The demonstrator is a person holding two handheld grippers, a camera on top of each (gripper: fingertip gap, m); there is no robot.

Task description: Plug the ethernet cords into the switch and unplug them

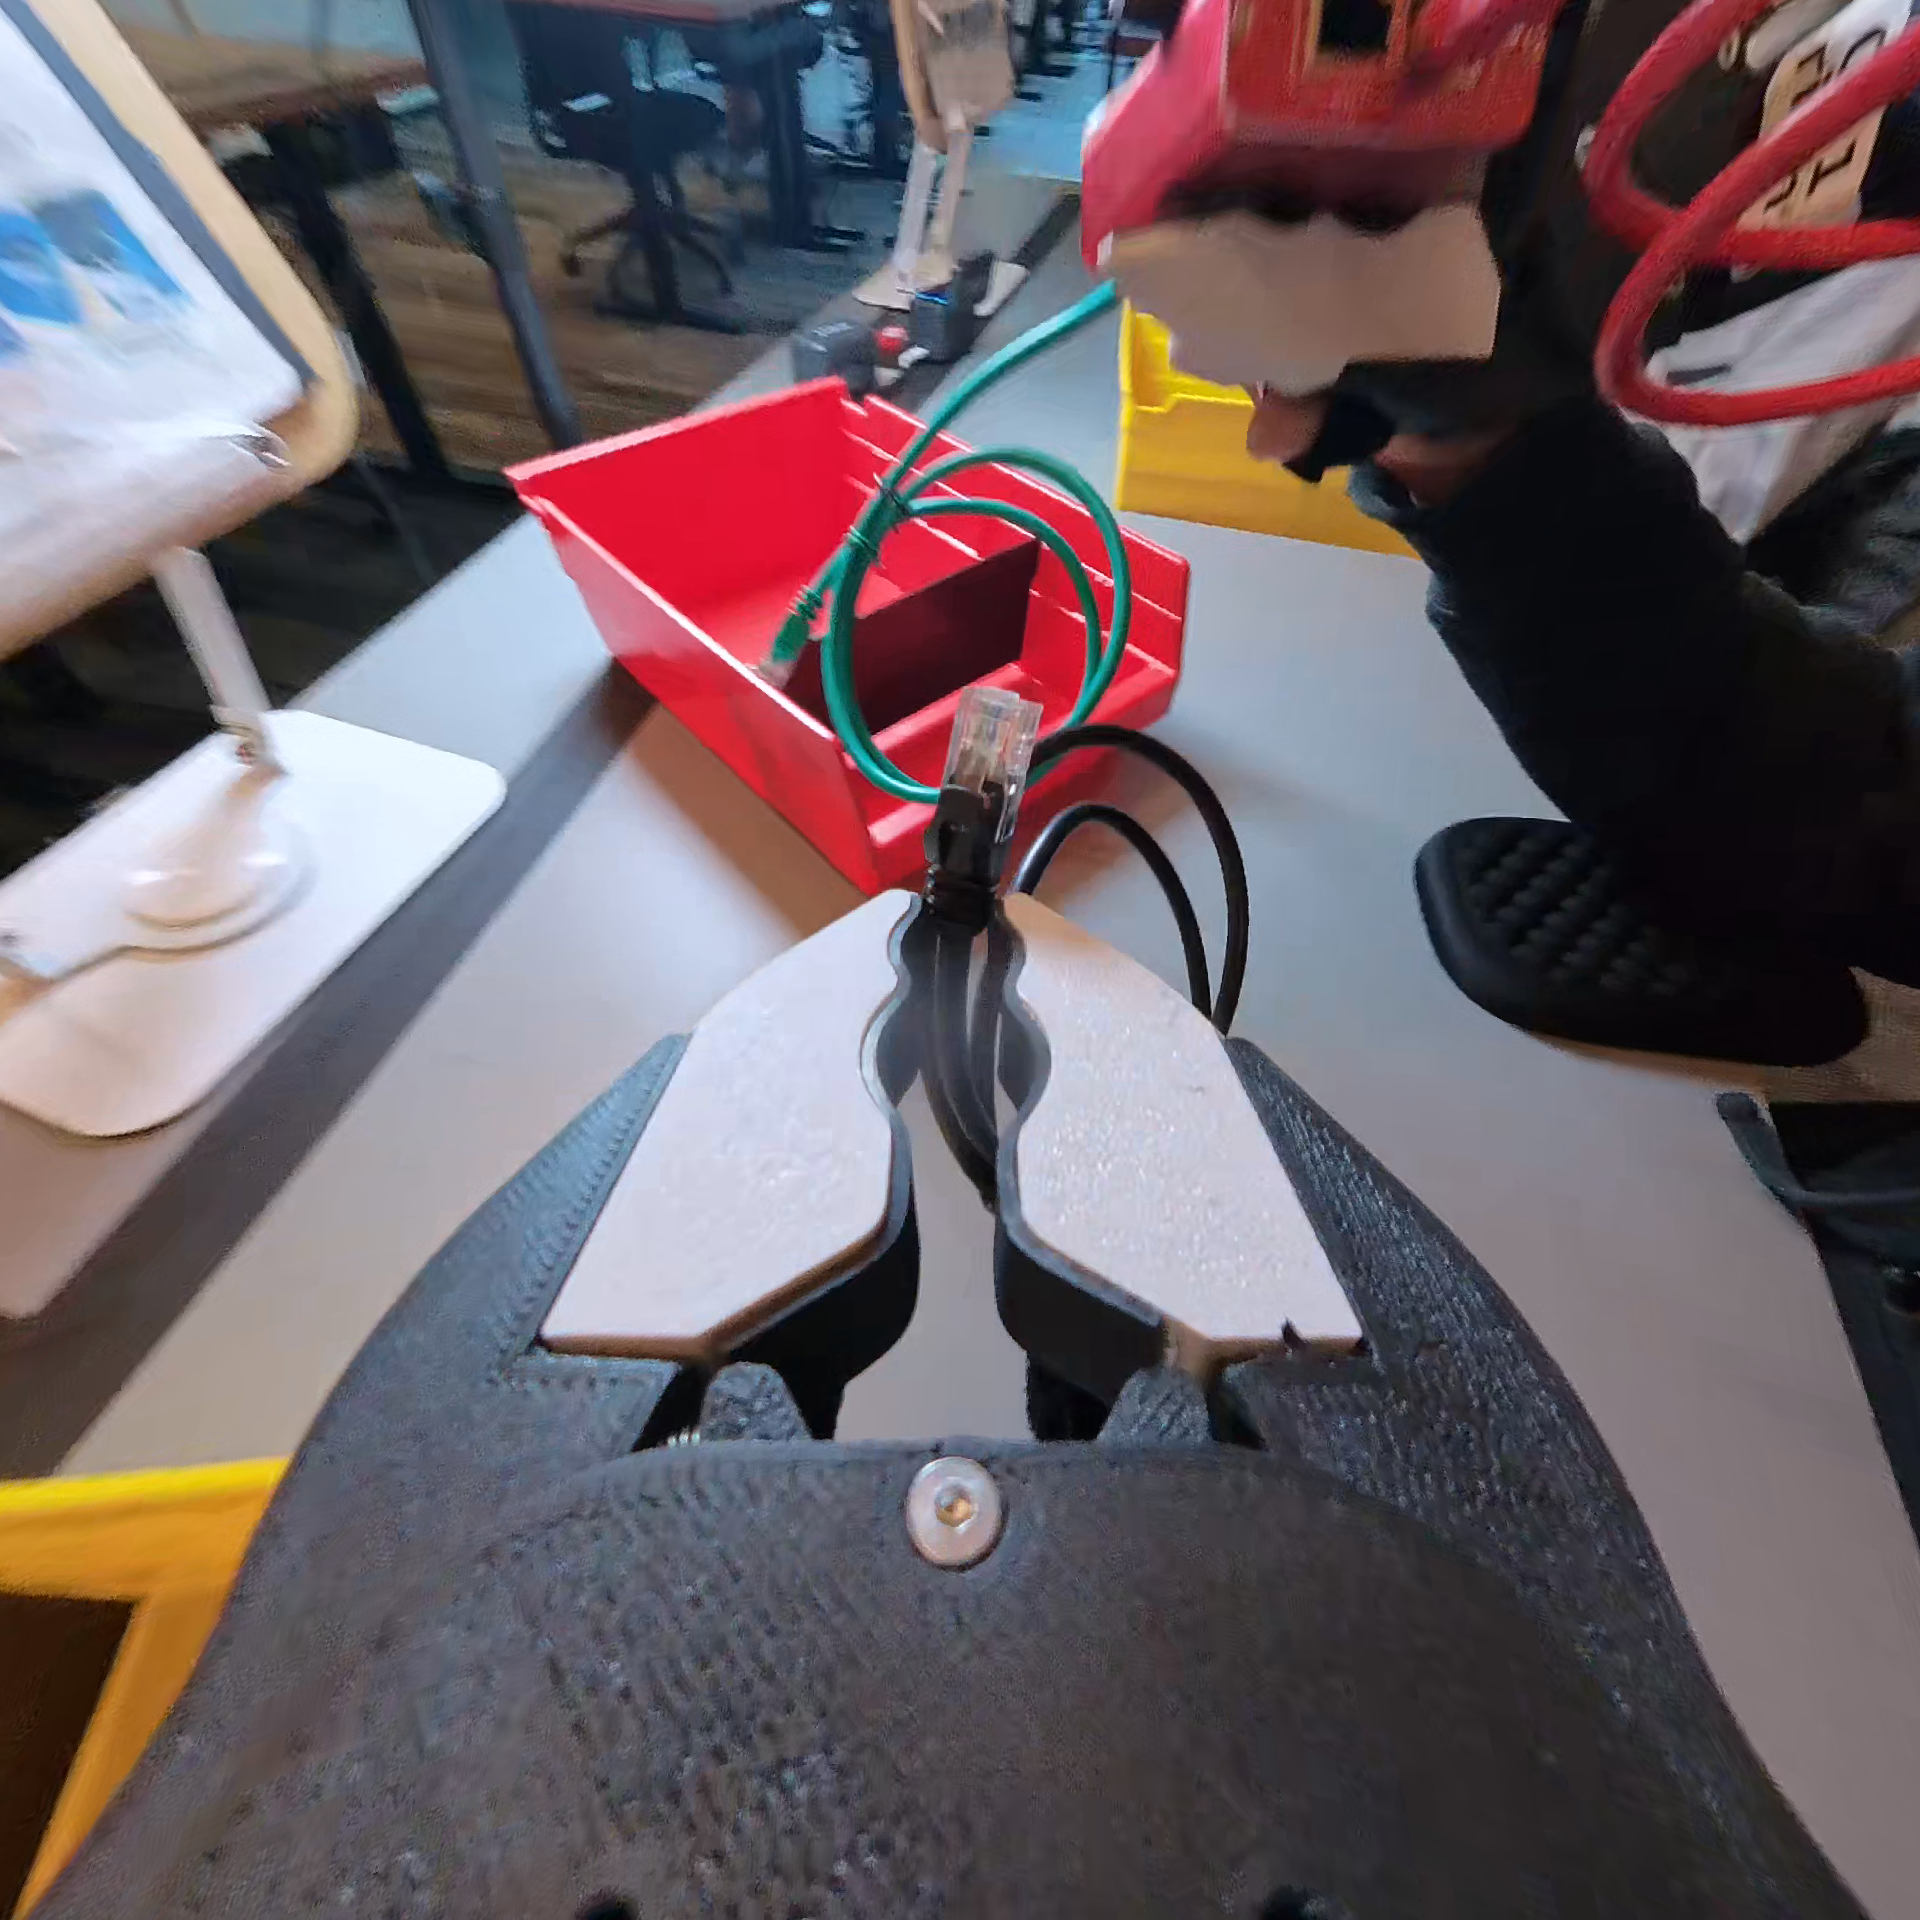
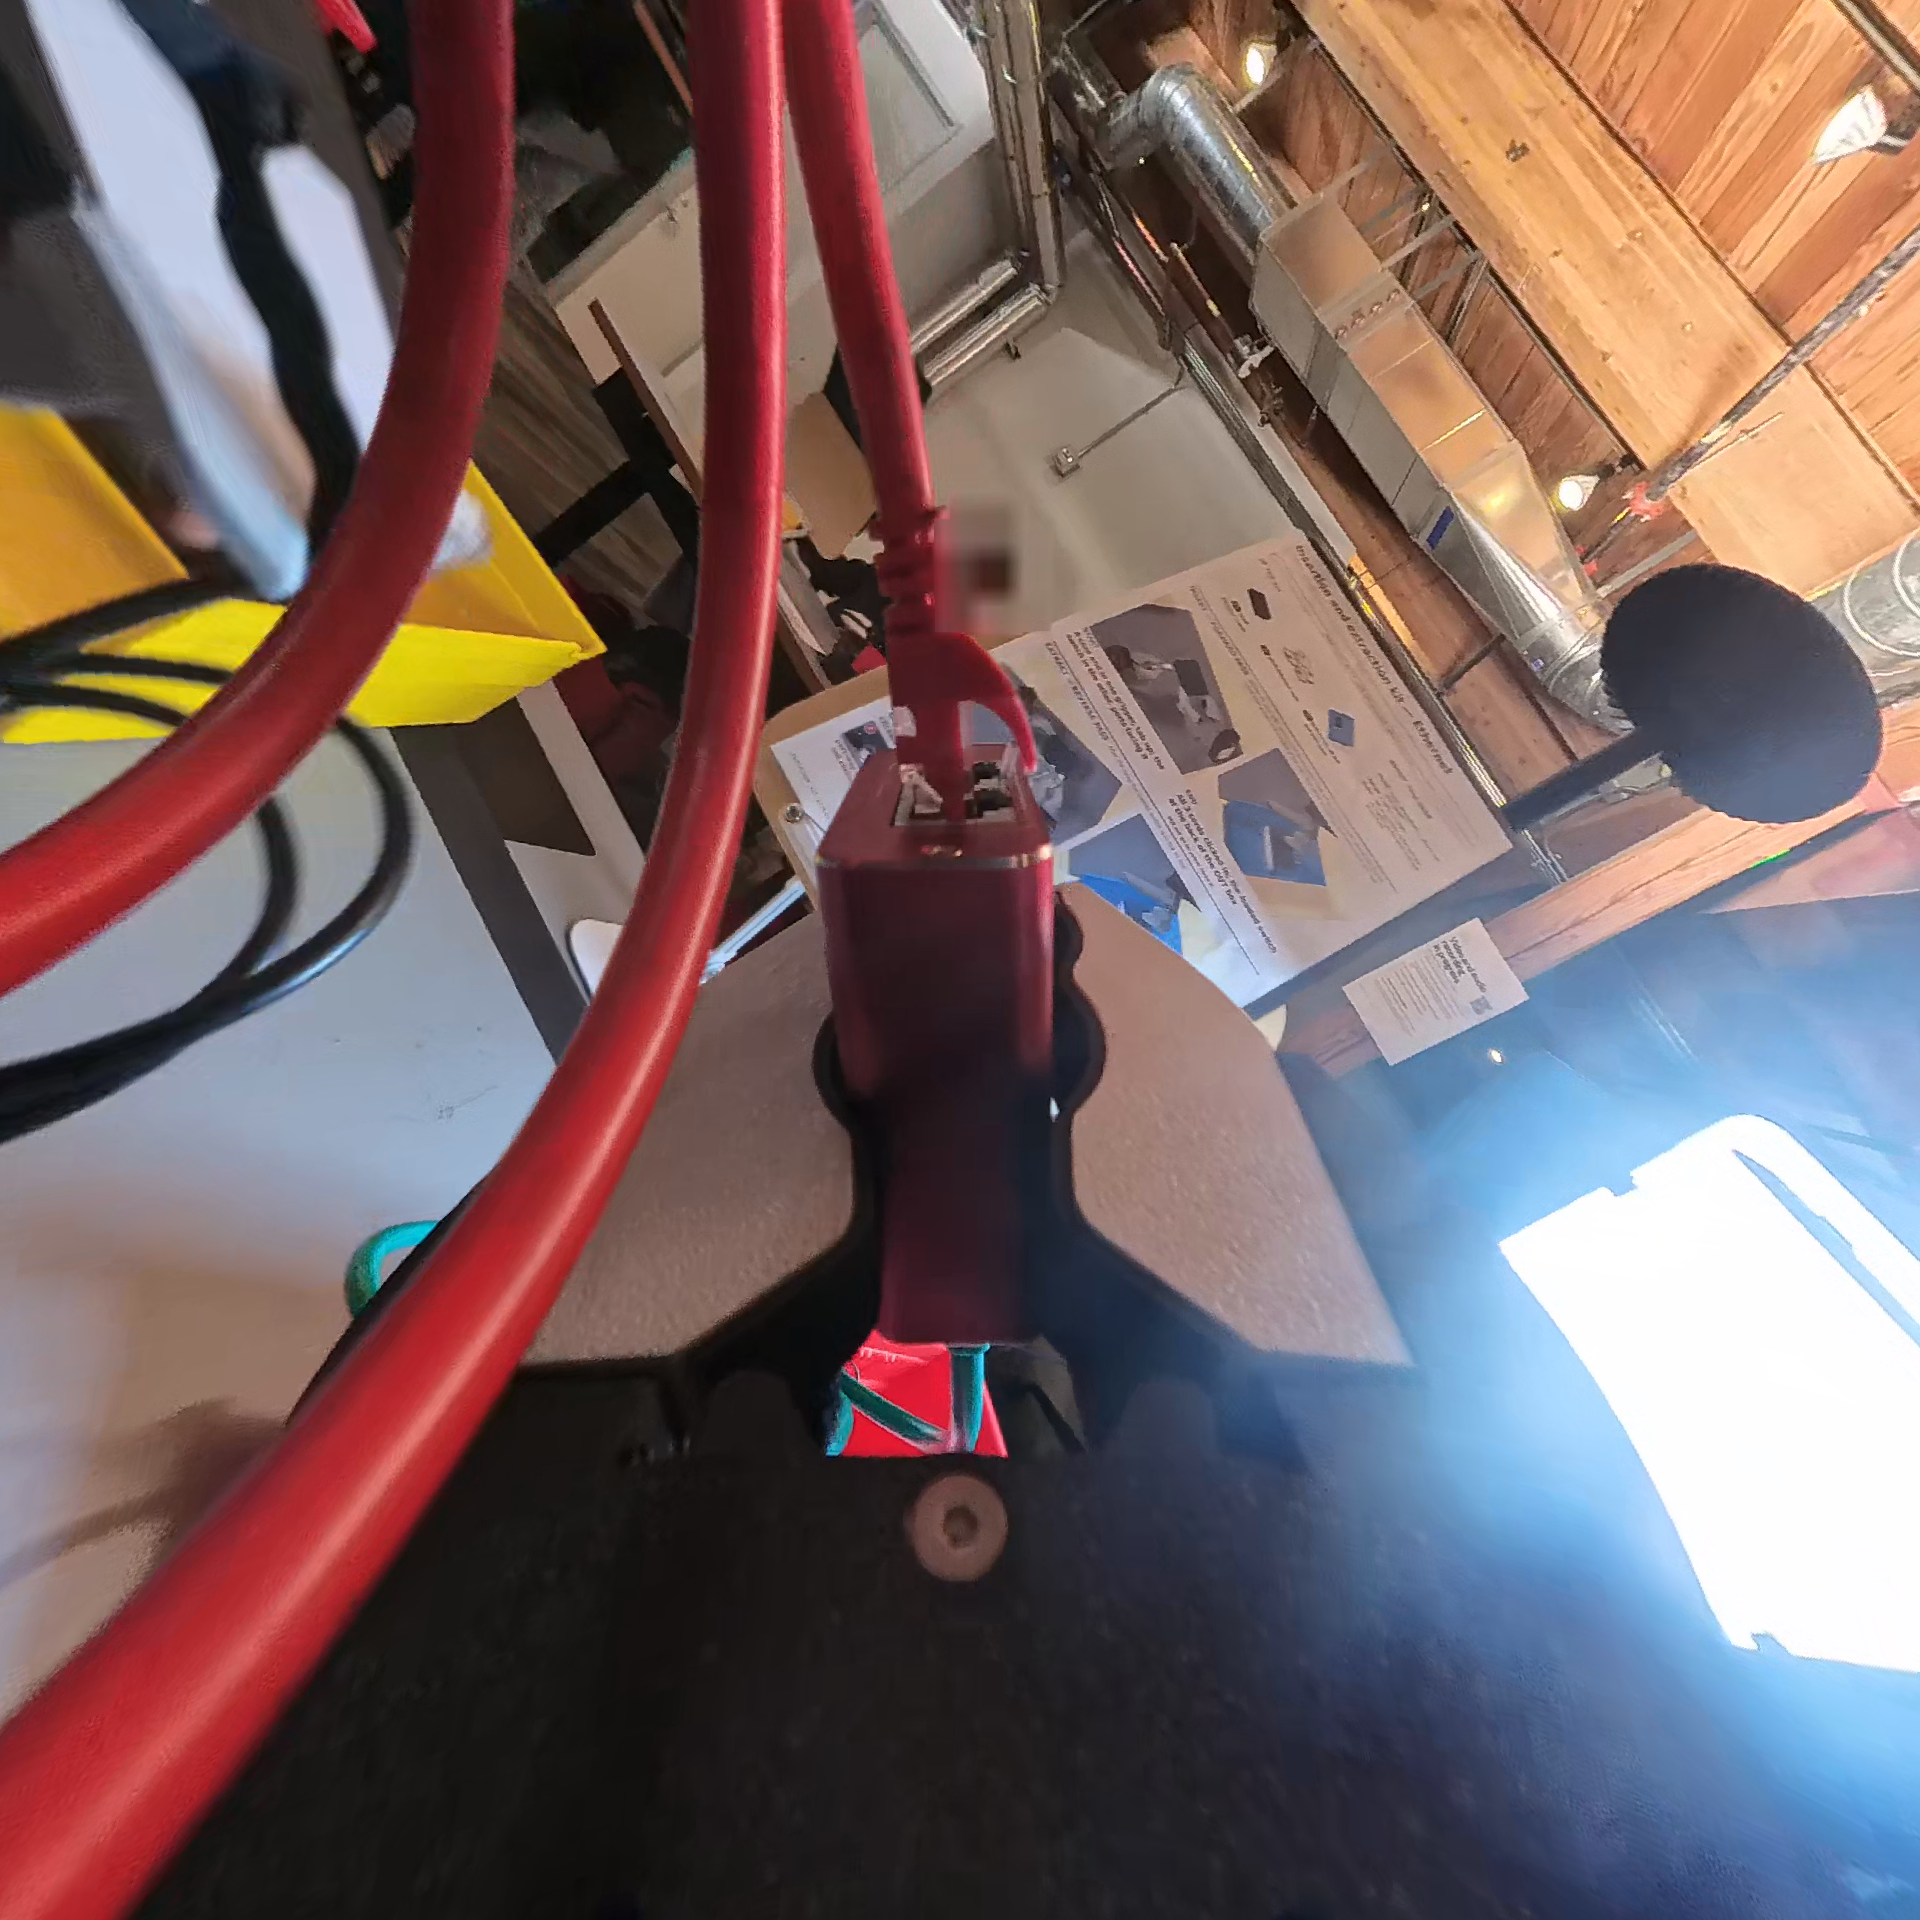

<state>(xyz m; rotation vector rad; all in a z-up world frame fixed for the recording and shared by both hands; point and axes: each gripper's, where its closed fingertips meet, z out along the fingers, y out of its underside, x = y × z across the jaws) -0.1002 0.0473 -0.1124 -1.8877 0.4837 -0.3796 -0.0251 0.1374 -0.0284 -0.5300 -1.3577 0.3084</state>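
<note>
The left gripper (image 1: 961,914) clenches a limp black ethernet cord (image 1: 1195,883) just behind its clear, brittle-looking plug (image 1: 992,732), which points up and away over the red plastic bin (image 1: 727,582). The right gripper (image 2: 951,997) clamps the small rigid red metal switch (image 2: 940,1039), ports upward, a stiff red cord (image 2: 904,436) plugged in.

Looks like a workshop-style lab. Grey table (image 1: 1351,727) with red parts bin (image 1: 707,540) and yellow bins (image 1: 1174,447). Office chairs (image 1: 644,145) behind; exposed ducting (image 2: 1382,384) under timber ceiling (image 2: 1662,187).
</note>
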